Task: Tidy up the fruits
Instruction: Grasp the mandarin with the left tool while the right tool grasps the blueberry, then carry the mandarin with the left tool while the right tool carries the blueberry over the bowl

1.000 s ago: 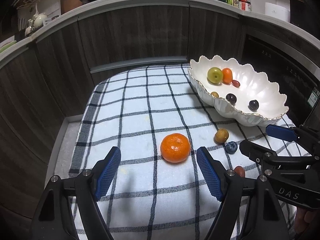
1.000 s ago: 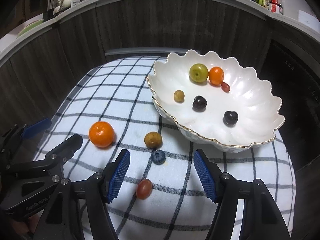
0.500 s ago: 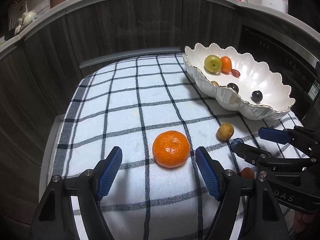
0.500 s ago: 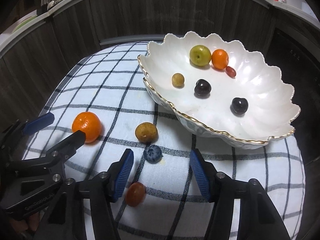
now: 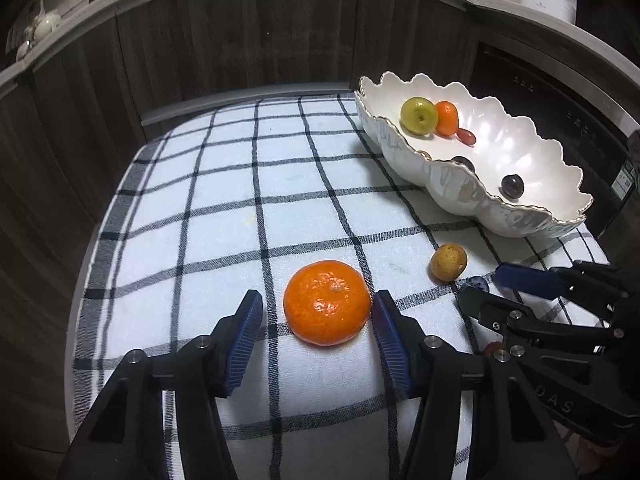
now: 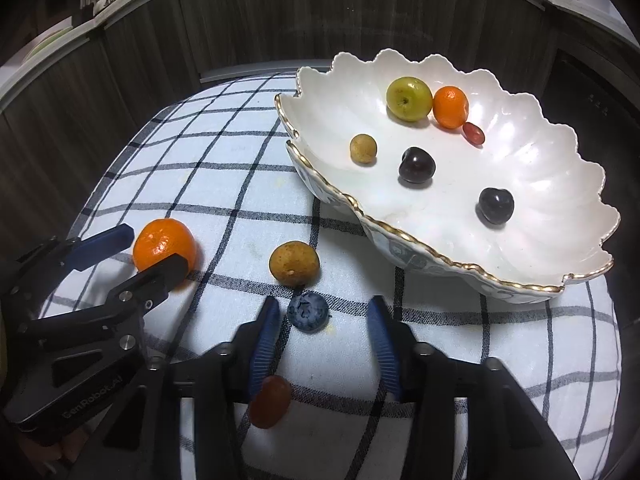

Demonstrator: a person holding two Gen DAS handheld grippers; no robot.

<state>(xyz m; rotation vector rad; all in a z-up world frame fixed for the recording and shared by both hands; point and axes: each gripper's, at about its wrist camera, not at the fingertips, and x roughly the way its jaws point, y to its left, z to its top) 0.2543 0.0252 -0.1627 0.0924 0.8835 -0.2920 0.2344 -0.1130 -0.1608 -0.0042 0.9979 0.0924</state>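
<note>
A mandarin (image 5: 327, 303) lies on the checked cloth between the blue pads of my open left gripper (image 5: 316, 312); the right pad is at its side. It also shows in the right wrist view (image 6: 162, 242). My right gripper (image 6: 322, 322) is open with a blueberry (image 6: 307, 313) between its fingertips. A brown longan (image 6: 294, 263) lies just beyond it and a red grape (image 6: 271, 400) lies under the left finger. The white scalloped bowl (image 6: 440, 258) holds a green fruit (image 6: 409, 98), a small orange, a longan, a red grape and two dark cherries.
The checked cloth (image 5: 224, 216) covers a small table that drops off on all sides. Dark wood cabinets curve around behind, with a counter carrying bottles and dishes. My right gripper (image 5: 516, 292) lies close beside the left one.
Both grippers have moved forward and down. The left one now has the mandarin between its pads and the right one has the blueberry between its fingertips. The fruits have not moved.
</note>
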